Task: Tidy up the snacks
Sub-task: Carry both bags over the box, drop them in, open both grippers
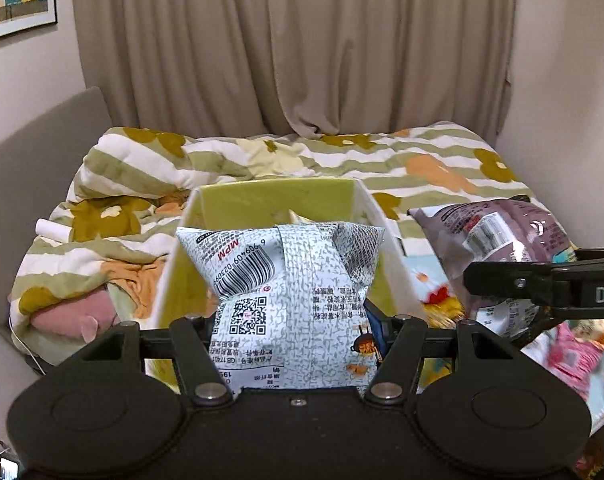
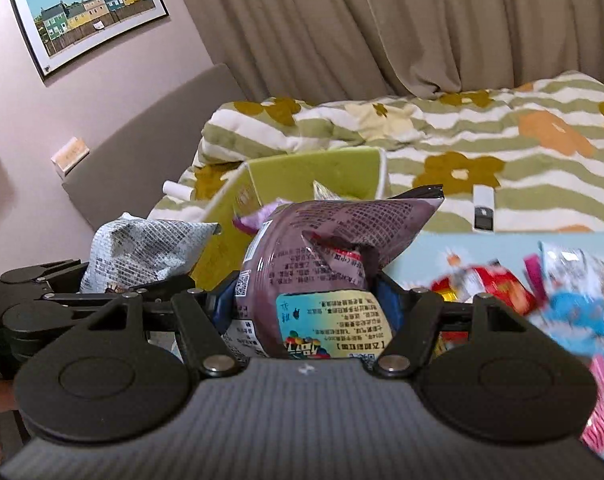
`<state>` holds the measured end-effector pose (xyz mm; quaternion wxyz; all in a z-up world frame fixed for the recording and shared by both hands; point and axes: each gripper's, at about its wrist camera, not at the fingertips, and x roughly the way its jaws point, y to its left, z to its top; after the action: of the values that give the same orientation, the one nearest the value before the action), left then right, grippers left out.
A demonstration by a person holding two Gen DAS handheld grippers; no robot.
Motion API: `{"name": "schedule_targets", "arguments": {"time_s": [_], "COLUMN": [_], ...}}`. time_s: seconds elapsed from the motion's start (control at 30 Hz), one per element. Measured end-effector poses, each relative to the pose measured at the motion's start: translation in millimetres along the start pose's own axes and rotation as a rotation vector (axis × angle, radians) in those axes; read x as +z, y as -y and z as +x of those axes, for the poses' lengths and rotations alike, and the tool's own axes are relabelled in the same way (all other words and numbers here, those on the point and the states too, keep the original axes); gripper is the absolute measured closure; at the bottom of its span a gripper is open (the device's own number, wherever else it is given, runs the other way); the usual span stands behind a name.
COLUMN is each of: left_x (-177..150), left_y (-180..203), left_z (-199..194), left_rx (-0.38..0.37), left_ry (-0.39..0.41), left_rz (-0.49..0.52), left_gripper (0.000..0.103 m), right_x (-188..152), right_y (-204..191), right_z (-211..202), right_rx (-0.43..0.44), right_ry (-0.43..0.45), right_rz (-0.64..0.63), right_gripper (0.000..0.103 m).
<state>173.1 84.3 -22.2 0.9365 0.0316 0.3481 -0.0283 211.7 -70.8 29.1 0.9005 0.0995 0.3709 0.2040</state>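
Note:
My left gripper [image 1: 298, 332] is shut on a white-grey printed snack bag [image 1: 298, 280] and holds it over the near end of an open green-lined box [image 1: 262, 200]. My right gripper [image 2: 305, 304] is shut on a purple snack bag [image 2: 325, 240], held to the right of the box [image 2: 313, 168]. The purple bag [image 1: 501, 236] and the right gripper's body [image 1: 541, 284] show at the right of the left wrist view. The white-grey bag [image 2: 142, 252] and the left gripper [image 2: 42, 300] show at the left of the right wrist view. Some packets lie inside the box, mostly hidden.
Several loose snack packets [image 2: 541, 292] lie on a light-blue surface [image 1: 421, 268] at the right. Behind is a bed with a green-striped flowered duvet [image 1: 341, 156], a white remote [image 2: 483, 208], a grey headboard [image 1: 30, 168], curtains and a framed picture [image 2: 90, 12].

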Motion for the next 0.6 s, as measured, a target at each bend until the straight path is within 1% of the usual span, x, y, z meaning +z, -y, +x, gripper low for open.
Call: {"name": "schedule_targets", "arguments": {"time_s": [0.13,0.33,0.5,0.6], "left_x": [16.7,29.2,28.3,23.2], "left_y": [-25.6,-48.9,-57.6,-59.7], "left_z": [25.4,69.8,105.5,121.4], "left_rx": [-0.010,-0.044,-0.083,-0.087], "left_ry": [-0.024,-0.080,-0.144,-0.184], "left_rz": [-0.014,-0.010,0.017,0.033], "left_gripper": [0.037,0.037,0.037,0.036], "right_x": [19.3,36.1,39.6,40.4], "right_y": [-12.6,-21.0,-22.8,-22.4], "right_z": [24.1,55.4,72.4,81.2], "right_rx": [-0.017,-0.062,-0.113,-0.135], "right_ry": [0.005,-0.007,-0.020,-0.027], "right_rz": [-0.005,0.030,0.069,0.089], "right_gripper": [0.020,0.020,0.020,0.020]}}
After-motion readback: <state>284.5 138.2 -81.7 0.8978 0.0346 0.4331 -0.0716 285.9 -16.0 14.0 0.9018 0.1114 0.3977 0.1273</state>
